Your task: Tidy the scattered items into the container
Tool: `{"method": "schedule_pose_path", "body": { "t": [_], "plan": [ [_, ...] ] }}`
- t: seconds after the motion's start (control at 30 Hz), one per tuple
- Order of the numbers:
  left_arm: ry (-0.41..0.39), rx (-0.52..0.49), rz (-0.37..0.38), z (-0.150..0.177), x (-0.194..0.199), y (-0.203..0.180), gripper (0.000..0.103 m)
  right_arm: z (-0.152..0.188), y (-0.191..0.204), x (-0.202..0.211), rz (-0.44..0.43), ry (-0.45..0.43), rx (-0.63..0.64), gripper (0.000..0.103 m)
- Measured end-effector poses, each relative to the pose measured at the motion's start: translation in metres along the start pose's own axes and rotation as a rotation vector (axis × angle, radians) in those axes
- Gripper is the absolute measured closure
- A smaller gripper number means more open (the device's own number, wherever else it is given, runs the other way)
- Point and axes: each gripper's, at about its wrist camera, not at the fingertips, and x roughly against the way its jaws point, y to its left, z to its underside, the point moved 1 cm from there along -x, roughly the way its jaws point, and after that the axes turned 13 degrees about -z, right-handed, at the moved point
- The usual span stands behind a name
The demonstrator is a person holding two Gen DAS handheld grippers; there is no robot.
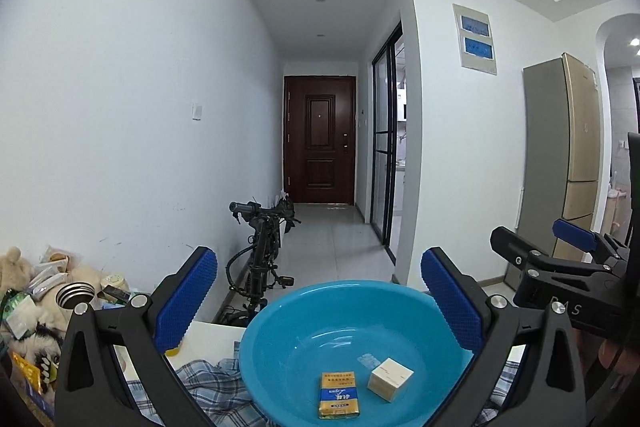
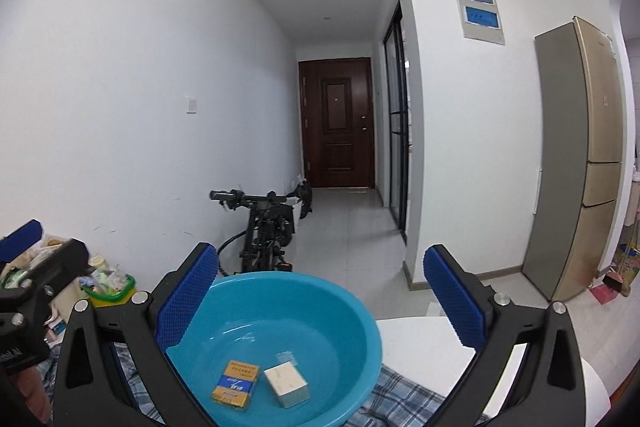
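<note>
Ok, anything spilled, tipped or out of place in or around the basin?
Nothing spilled. The round blue plastic basin sits upright on the checked cloth, holding the yellow-and-blue flat packet and cream cardboard box. The left gripper and right gripper are open and empty.

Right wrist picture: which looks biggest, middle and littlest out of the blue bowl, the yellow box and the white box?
1. Blue bowl, by far the biggest.
2 and 3. Yellow box and white box look about the same size inside the bowl, so I won't rank them.
</note>
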Motion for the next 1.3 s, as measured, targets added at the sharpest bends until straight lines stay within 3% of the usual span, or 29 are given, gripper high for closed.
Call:
{"method": "schedule_pose_path", "body": {
  "t": [0.67,1.07,1.17,1.3],
  "plan": [
    [0.068,-0.077,0.006,0.029,0.083,0.013,0.0,0.037,0.037,0.088,-0.041,0.065,0.077,0.001],
    [-0.002,-0.086,0.0,0.035,0.164,0.023,0.0,0.06,0.05,0.156,-0.046,0.063,0.043,0.001],
    [-0.037,-0.071,-0.033,0.039,0.181,0.028,0.0,0.063,0.051,0.166,-0.034,0.061,0.044,0.001],
    [-0.024,-0.065,-0.046,0.046,0.191,0.036,0.0,0.067,0.051,0.178,-0.035,0.057,0.029,0.001]
  ]
}}
